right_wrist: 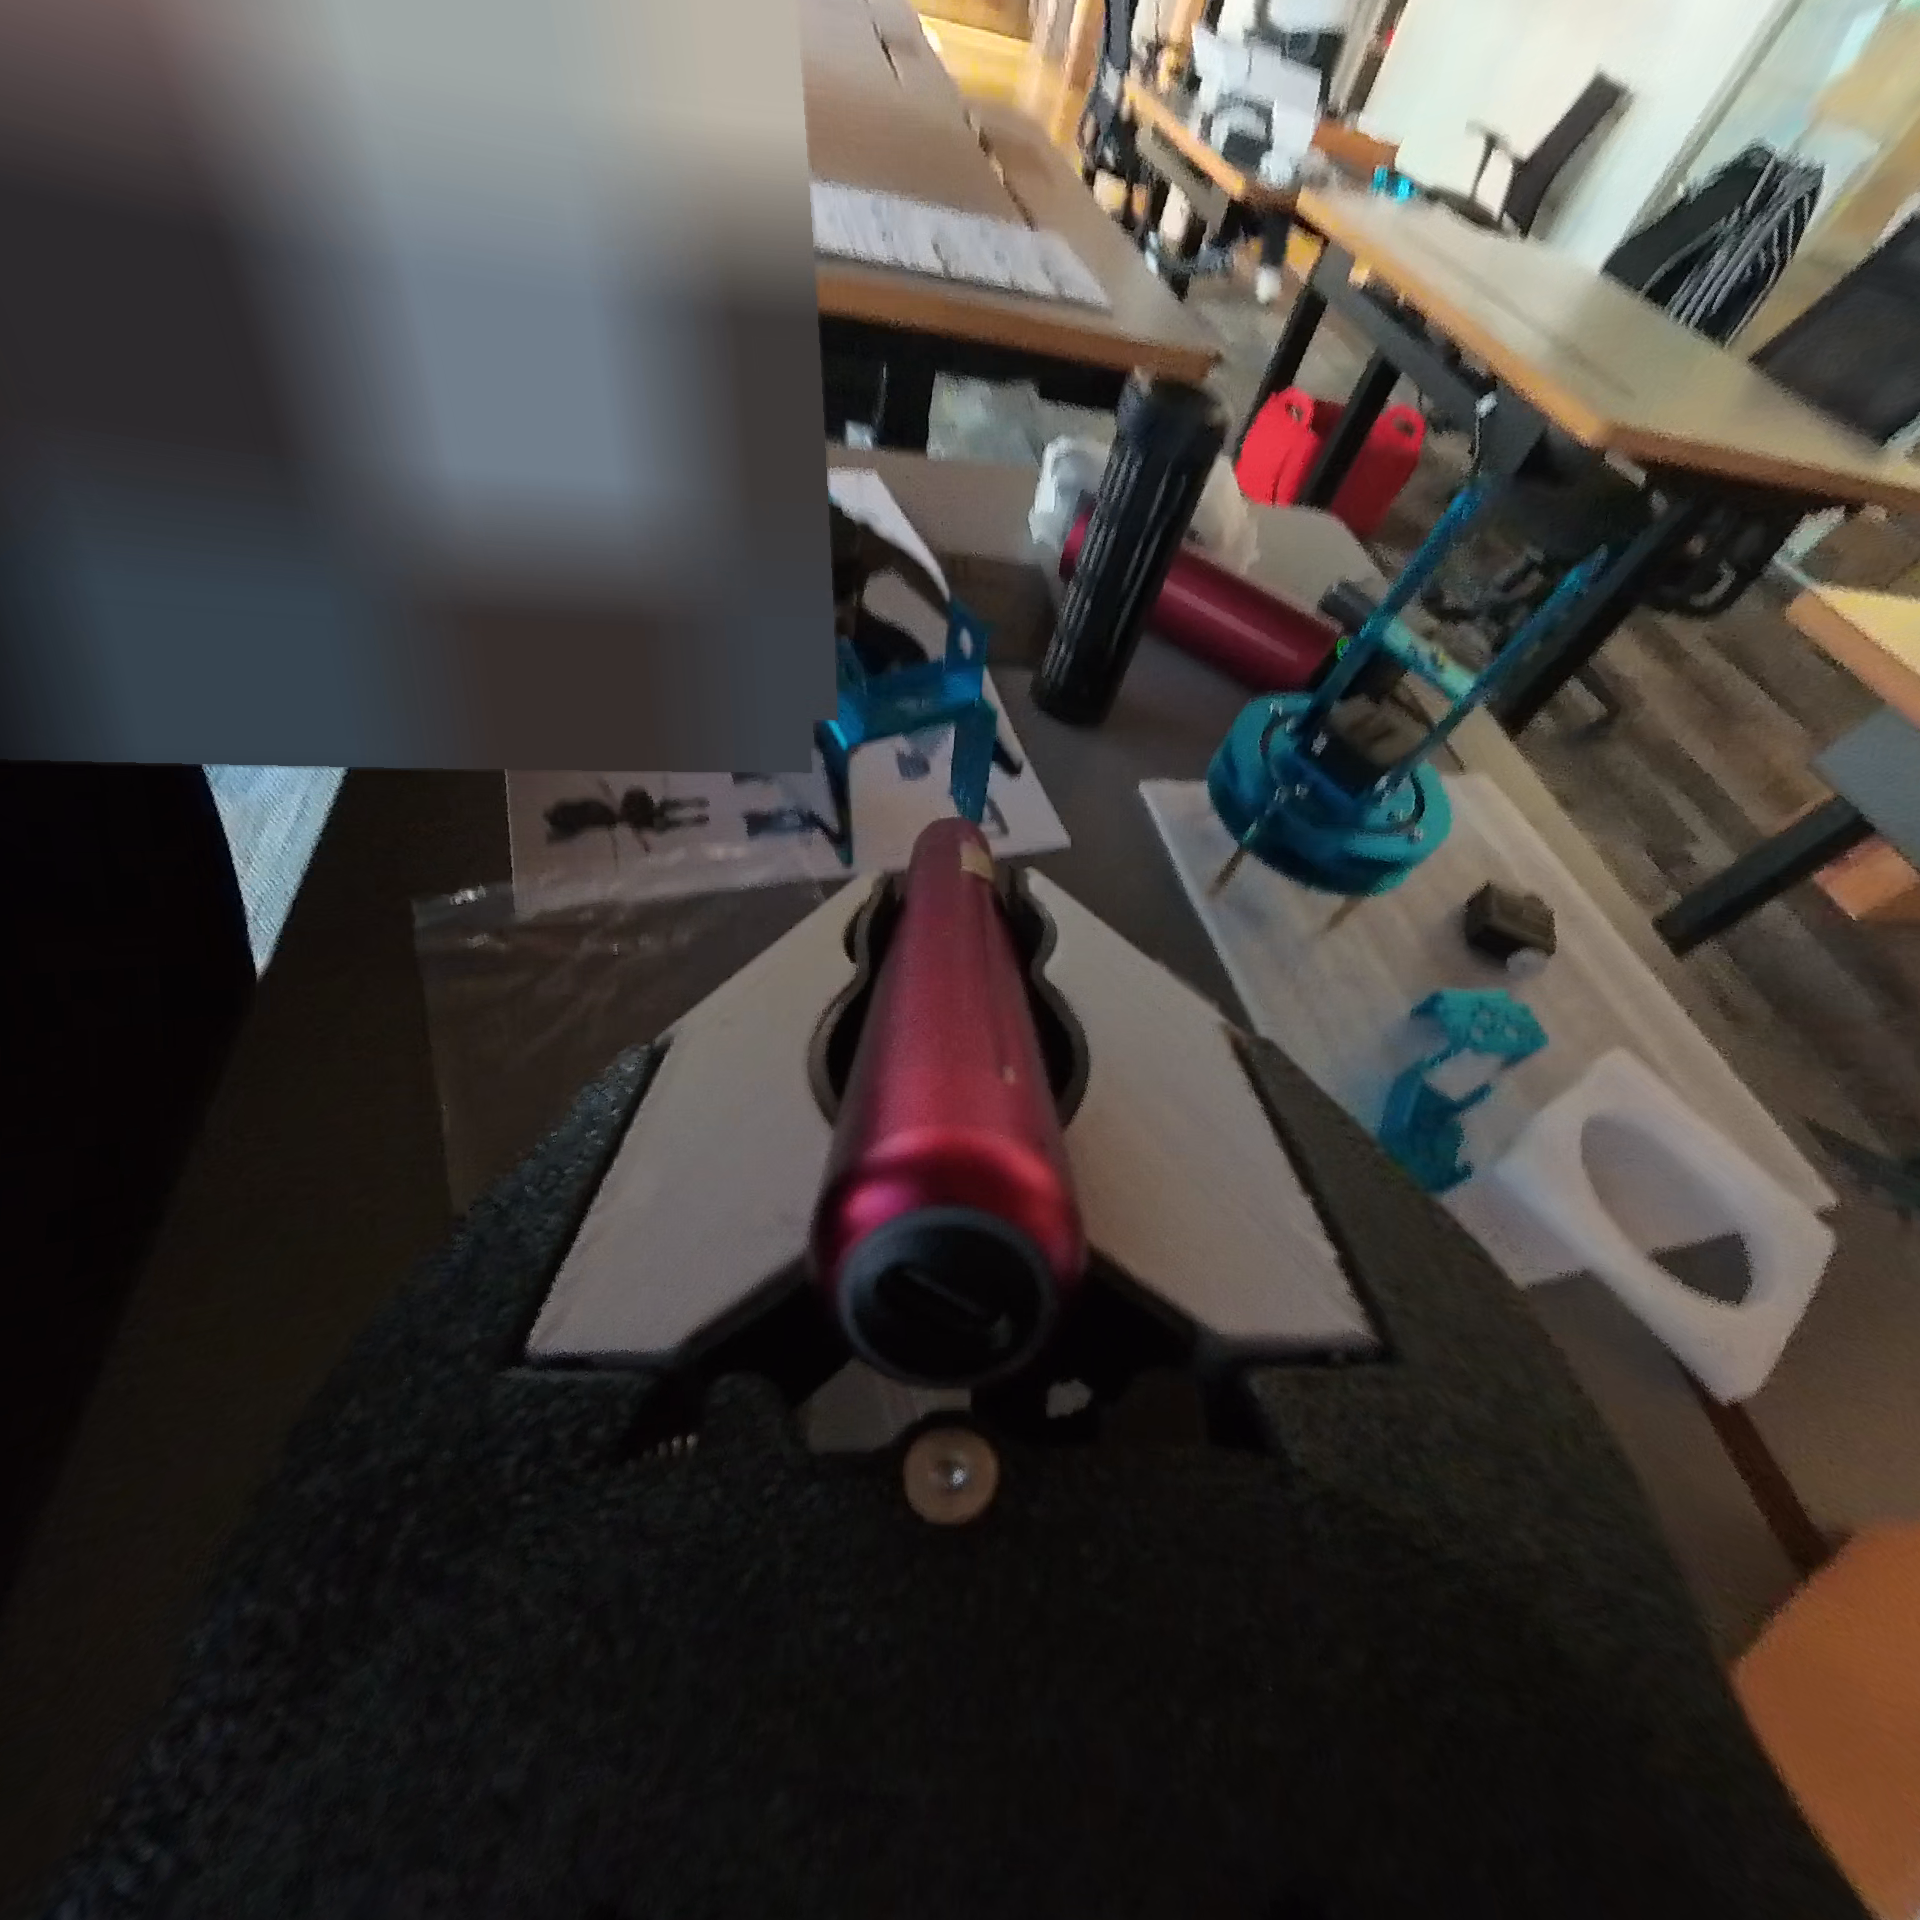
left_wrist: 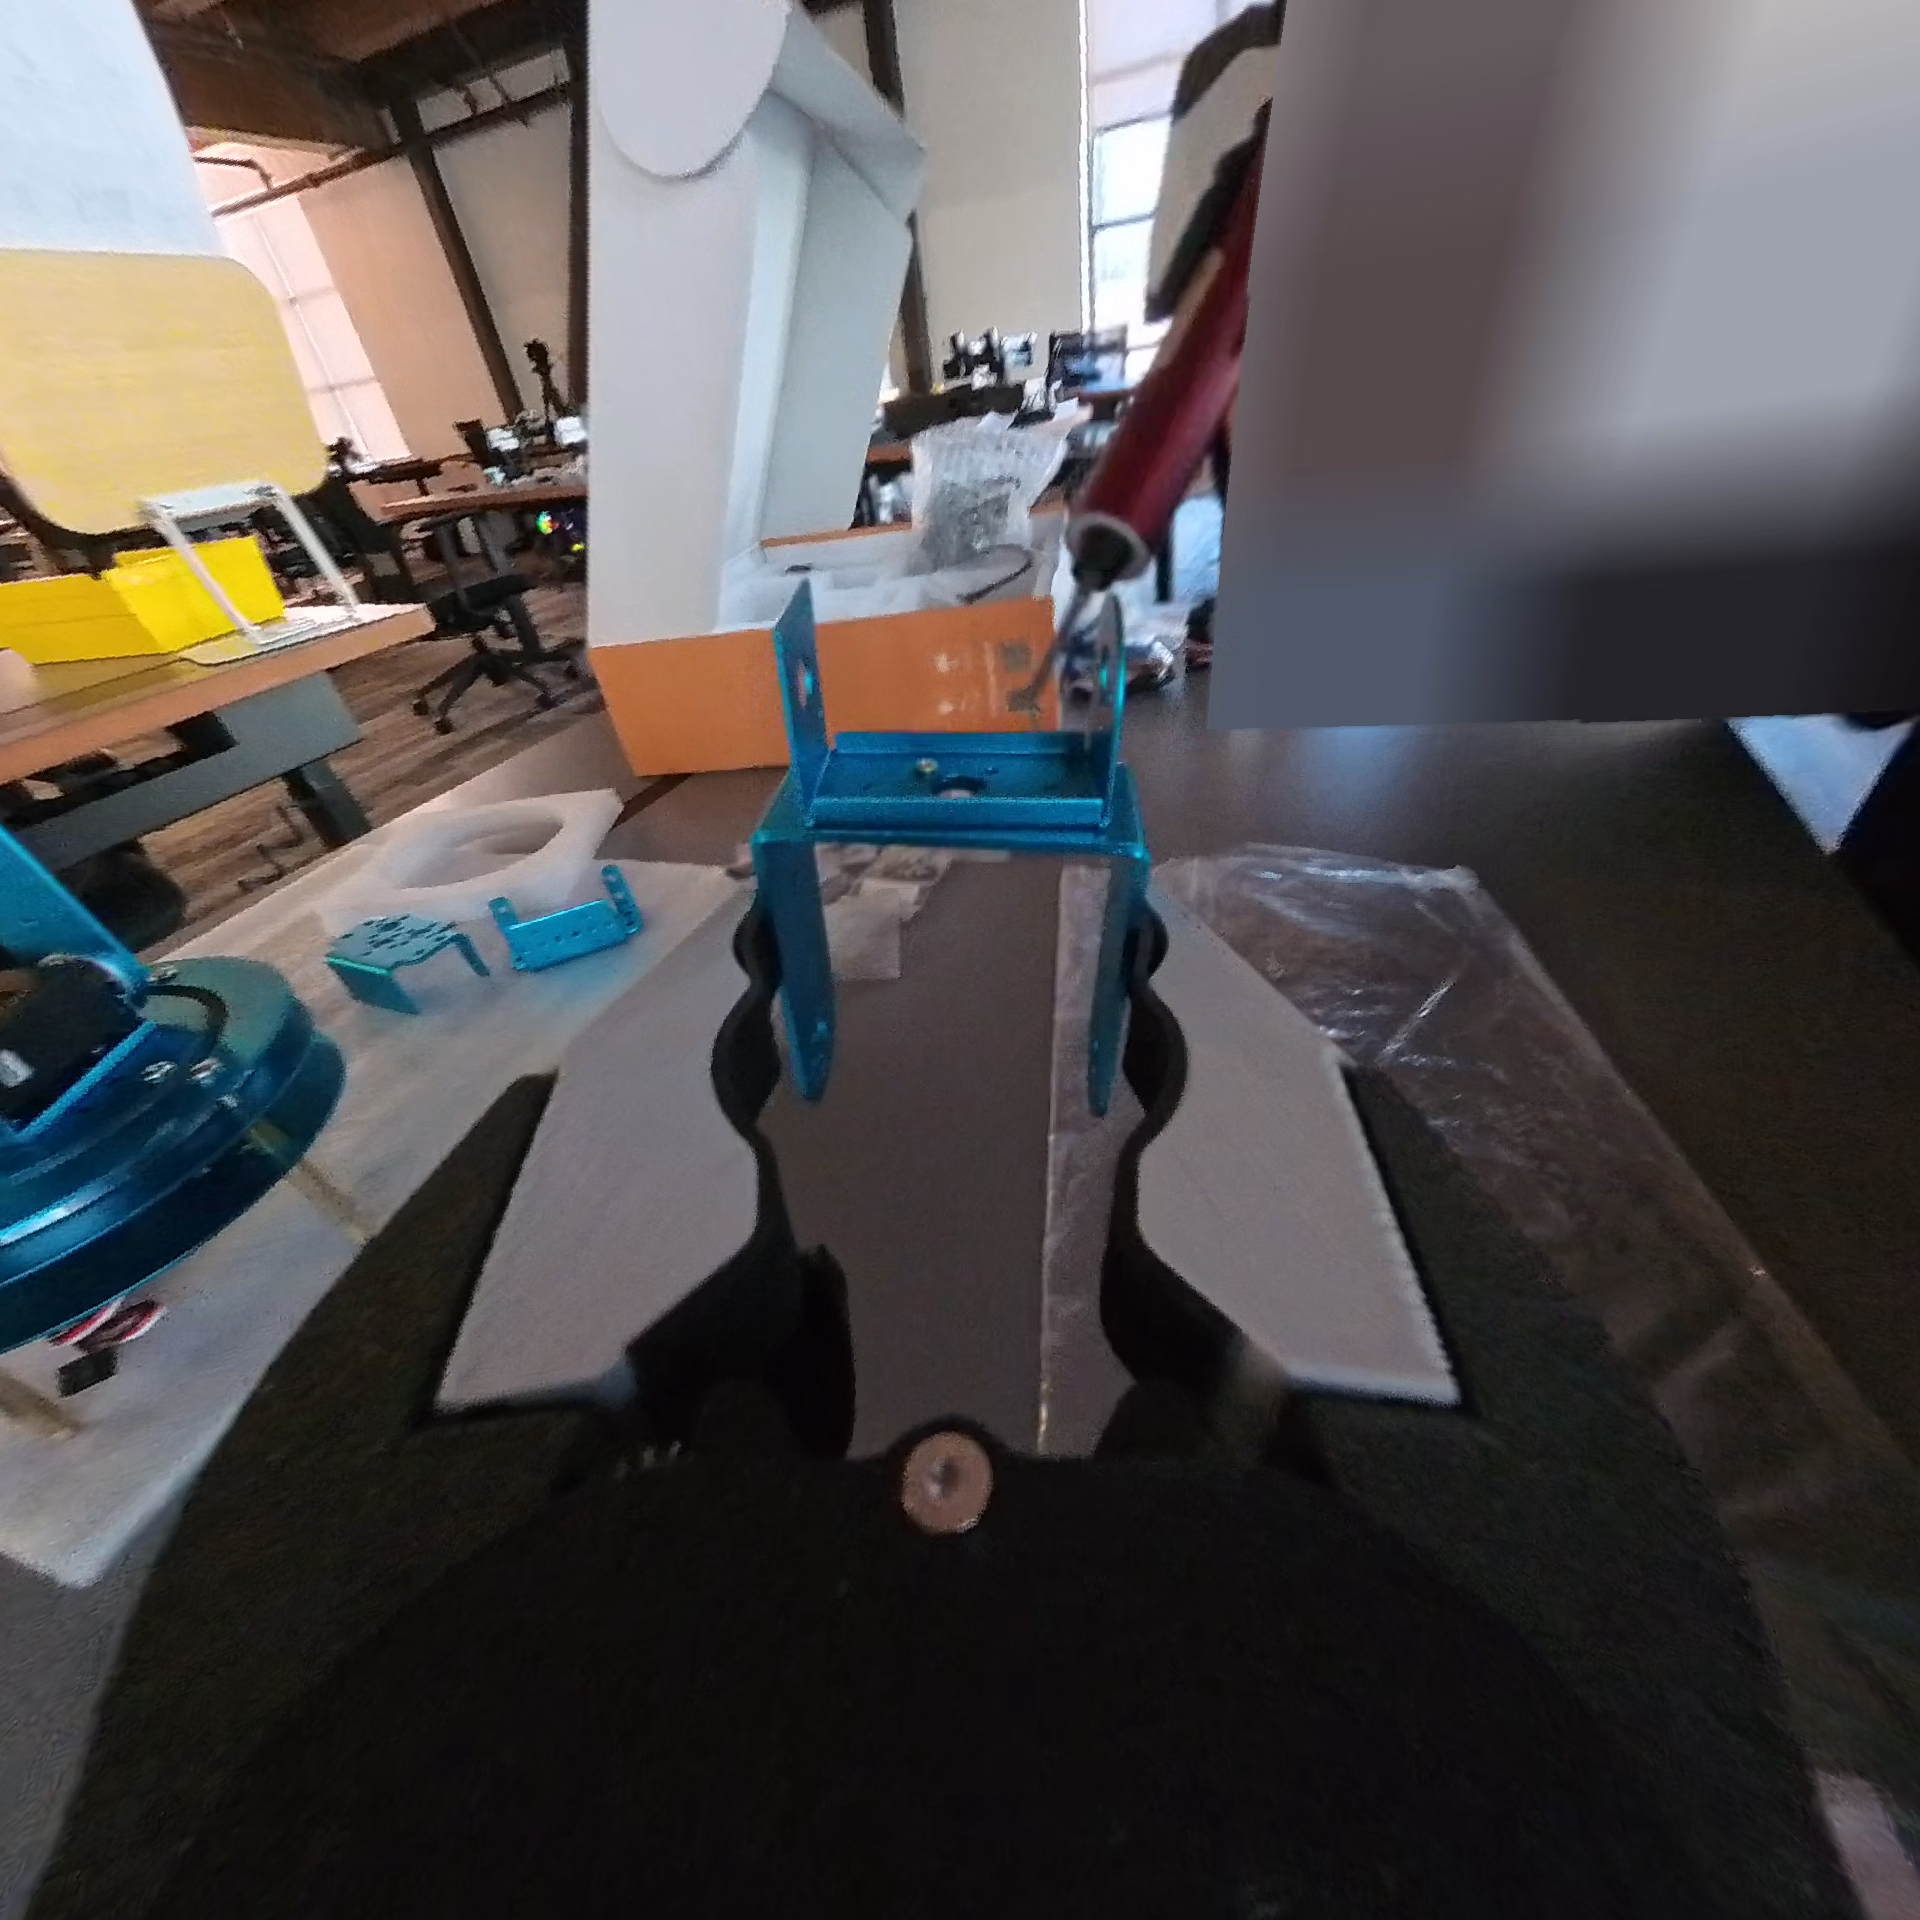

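My left gripper [left_wrist: 951, 987] is shut on a blue metal bracket assembly [left_wrist: 951, 821], two U-shaped brackets joined back to back, and holds it above the dark table [left_wrist: 1558, 810]. Its lower legs sit between my fingers. My right gripper [right_wrist: 951, 935] is shut on a red screwdriver [right_wrist: 951, 1081], whose handle runs along the fingers. In the left wrist view the red screwdriver [left_wrist: 1164, 436] comes down from the upper right and its tip touches the bracket's right upright. In the right wrist view the bracket assembly [right_wrist: 914, 707] shows just beyond the screwdriver's front end.
A round blue base with arms [left_wrist: 125, 1122] [right_wrist: 1340, 790] stands on a white sheet at my left. Two loose blue brackets [left_wrist: 488, 935] and a white foam block [left_wrist: 499, 842] lie there. An open orange and white box [left_wrist: 831, 675] stands behind. A clear plastic bag [left_wrist: 1455, 997] lies right.
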Motion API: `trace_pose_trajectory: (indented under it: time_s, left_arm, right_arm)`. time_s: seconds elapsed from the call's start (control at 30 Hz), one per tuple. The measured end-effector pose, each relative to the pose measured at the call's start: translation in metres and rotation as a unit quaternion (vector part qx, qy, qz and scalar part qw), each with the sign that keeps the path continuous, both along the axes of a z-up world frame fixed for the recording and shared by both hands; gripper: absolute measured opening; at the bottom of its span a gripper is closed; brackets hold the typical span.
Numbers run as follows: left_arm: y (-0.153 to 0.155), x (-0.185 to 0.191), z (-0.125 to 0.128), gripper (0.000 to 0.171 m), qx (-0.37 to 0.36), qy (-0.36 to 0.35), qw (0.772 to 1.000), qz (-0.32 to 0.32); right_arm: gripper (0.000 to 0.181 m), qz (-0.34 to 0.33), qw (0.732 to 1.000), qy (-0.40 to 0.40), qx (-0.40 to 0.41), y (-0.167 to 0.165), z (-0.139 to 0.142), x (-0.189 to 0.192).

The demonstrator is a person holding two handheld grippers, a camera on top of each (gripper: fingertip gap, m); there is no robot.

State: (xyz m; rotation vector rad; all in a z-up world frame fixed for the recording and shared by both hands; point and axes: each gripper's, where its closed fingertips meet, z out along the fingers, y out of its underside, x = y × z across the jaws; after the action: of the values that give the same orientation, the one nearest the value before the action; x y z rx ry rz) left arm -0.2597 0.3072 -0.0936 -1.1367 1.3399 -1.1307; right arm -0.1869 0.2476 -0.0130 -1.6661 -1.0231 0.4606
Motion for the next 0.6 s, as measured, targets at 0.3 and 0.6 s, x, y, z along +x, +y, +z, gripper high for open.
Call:
trace_pose_trajectory:
  time_s: [0.3,0.6]
  left_arm:
    - [-0.008,-0.005,0.015,0.066,-0.020,-0.047,0.998,-0.034]
    - [-0.012,-0.006,0.017,0.066,0.010,-0.053,0.998,-0.031]
  right_arm:
    - [0.021,0.092,0.993,0.060,0.032,0.015,0.042,-0.046]
    - [0.021,0.115,0.992,0.053,0.014,0.015,0.028,-0.057]
